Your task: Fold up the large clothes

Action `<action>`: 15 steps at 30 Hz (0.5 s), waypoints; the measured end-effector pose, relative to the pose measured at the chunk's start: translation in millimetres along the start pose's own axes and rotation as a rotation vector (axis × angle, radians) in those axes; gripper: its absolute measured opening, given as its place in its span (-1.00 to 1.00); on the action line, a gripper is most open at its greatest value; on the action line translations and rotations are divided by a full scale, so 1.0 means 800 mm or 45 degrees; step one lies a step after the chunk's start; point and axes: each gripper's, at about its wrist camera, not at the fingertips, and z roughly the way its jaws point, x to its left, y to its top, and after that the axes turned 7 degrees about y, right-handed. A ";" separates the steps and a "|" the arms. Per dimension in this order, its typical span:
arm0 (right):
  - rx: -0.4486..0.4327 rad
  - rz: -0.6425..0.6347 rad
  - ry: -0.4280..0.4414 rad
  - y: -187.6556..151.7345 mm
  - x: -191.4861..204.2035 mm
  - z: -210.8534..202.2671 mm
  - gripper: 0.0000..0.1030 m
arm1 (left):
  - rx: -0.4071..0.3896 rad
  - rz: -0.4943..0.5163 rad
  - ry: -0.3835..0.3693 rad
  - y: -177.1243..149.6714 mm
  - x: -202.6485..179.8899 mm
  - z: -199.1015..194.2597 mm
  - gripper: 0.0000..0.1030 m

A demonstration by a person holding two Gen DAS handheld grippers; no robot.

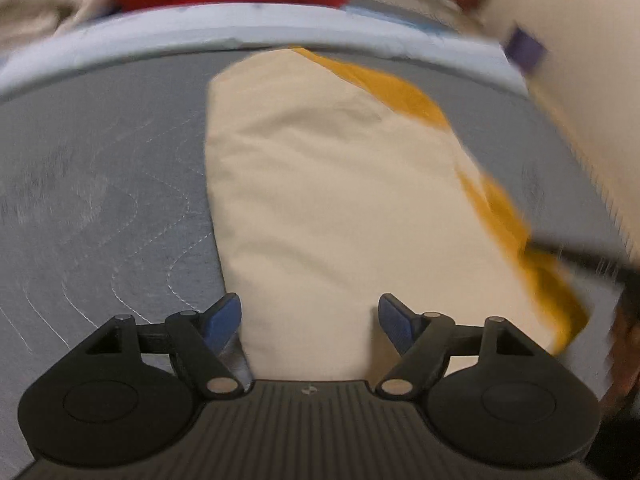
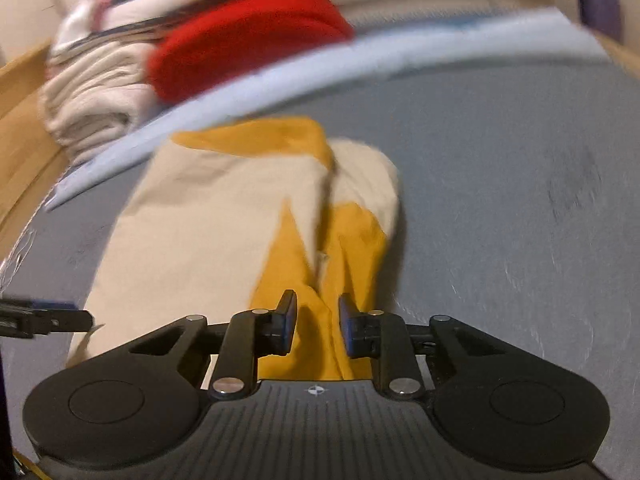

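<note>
A cream and mustard-yellow garment (image 1: 328, 200) lies folded in a long strip on the grey quilted surface (image 1: 100, 200). My left gripper (image 1: 310, 320) is open, its blue pads either side of the garment's near cream edge. In the right wrist view the same garment (image 2: 208, 232) shows with yellow folds at its near right. My right gripper (image 2: 318, 320) has its jaws partly closed around a yellow fold (image 2: 316, 340); the pads look a little apart from the cloth. The left gripper's tip (image 2: 44, 316) shows at the left edge.
A red cloth (image 2: 248, 48) and a pile of cream and white clothes (image 2: 92, 96) lie beyond a pale blue sheet edge (image 2: 360, 60) at the far side. A wooden edge (image 2: 20, 92) runs at the left. Grey surface (image 2: 520, 200) stretches to the right.
</note>
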 end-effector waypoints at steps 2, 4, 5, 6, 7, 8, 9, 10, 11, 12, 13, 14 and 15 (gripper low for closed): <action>0.112 -0.074 -0.063 -0.016 0.001 0.018 -0.49 | 0.064 0.089 0.071 -0.013 -0.012 0.018 0.60; 0.175 -0.098 -0.145 -0.029 0.001 0.027 -0.47 | 0.072 0.069 0.079 -0.017 -0.010 0.013 0.58; 0.165 -0.097 -0.168 -0.030 0.002 0.024 -0.45 | 0.059 0.066 0.077 -0.017 -0.012 0.006 0.57; 0.153 -0.092 -0.170 -0.030 0.003 0.023 -0.45 | 0.023 0.085 0.068 -0.017 -0.016 -0.004 0.57; 0.159 -0.092 -0.183 -0.033 0.003 0.022 -0.46 | -0.005 0.111 0.053 -0.021 -0.019 -0.007 0.57; 0.183 -0.101 -0.205 -0.036 0.003 0.025 -0.46 | 0.011 0.141 0.064 -0.028 -0.022 -0.002 0.61; 0.217 -0.114 -0.228 -0.040 0.002 0.026 -0.46 | 0.039 0.166 0.093 -0.035 -0.027 0.004 0.65; 0.239 -0.132 -0.248 -0.045 0.003 0.026 -0.45 | 0.062 0.178 0.114 -0.042 -0.029 0.008 0.71; 0.243 -0.151 -0.271 -0.045 0.006 0.021 -0.43 | 0.060 0.171 0.122 -0.045 -0.029 0.002 0.70; 0.230 -0.166 -0.291 -0.045 0.009 0.013 -0.41 | 0.046 0.162 0.143 -0.044 -0.032 -0.010 0.70; 0.191 -0.175 -0.313 -0.041 0.015 0.000 -0.41 | 0.018 0.165 0.173 -0.043 -0.035 -0.024 0.71; 0.134 -0.185 -0.334 -0.036 0.022 -0.016 -0.36 | -0.039 0.180 0.225 -0.041 -0.041 -0.045 0.73; 0.063 -0.201 -0.352 -0.032 0.029 -0.035 -0.33 | -0.107 0.185 0.271 -0.040 -0.045 -0.065 0.75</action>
